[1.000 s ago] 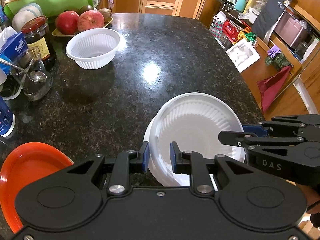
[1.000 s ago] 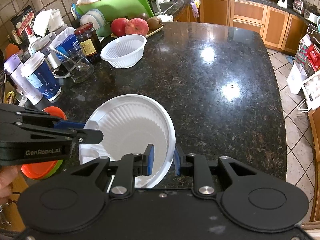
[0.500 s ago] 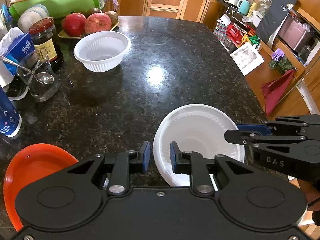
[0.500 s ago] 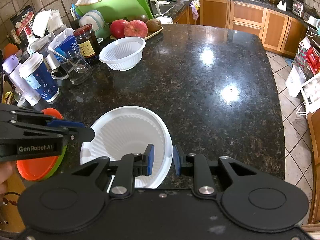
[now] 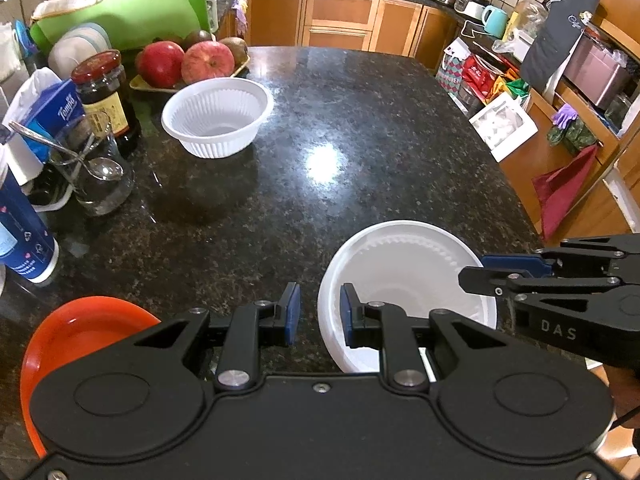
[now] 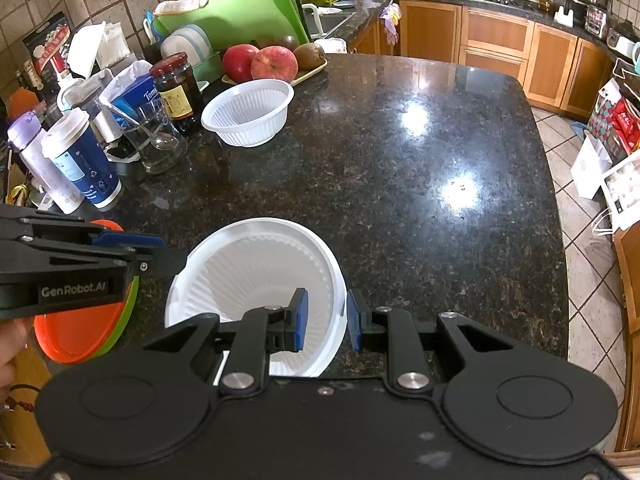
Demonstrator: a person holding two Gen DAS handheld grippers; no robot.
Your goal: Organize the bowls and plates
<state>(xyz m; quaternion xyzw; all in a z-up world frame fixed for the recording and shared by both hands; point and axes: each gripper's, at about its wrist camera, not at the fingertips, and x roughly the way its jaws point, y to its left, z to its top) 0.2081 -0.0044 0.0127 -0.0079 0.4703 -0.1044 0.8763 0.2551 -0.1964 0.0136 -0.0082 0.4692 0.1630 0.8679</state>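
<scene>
Shallow white ribbed plastic bowl (image 6: pixel 256 272), round, thin-walled and glossy: sits flat near the front edge of the dark speckled granite bench (image 5: pixel 360 120), directly under and between both tools. Shows a doubled outline at the rim in the right wrist view, perhaps two pieces nested; cannot say for sure. Being round, offers no long axis, so any point on the rim serves

Lies just ahead of and below the right hand-held gripper (image 6: pixel 326 320), whose narrowly parted jaws straddle the bowl's right rim, one blue pad inside, the other outside. Mirrors this on the far side: left hand-held gripper (image 5: pixel 318 314), also at a narrow opening, straddles the left rim. Cannot tell for either whether the pads actually pinch the wall or merely bracket it. Neither hand nearer than the other; both meet opposite edges

Likely turns on where this bowl goes next: a deeper white ribbed plastic bowl (image 5: pixel 218 120) stands well apart at the back left, beside a dark glass jar (image 5: pixel 102 92) and a tray of red apples (image 5: pixel 188 64); a flat orange plastic plate (image 5: pixel 80 332) on a green one (image 6: pixel 130 304) rests just left of the near bowl
</scene>
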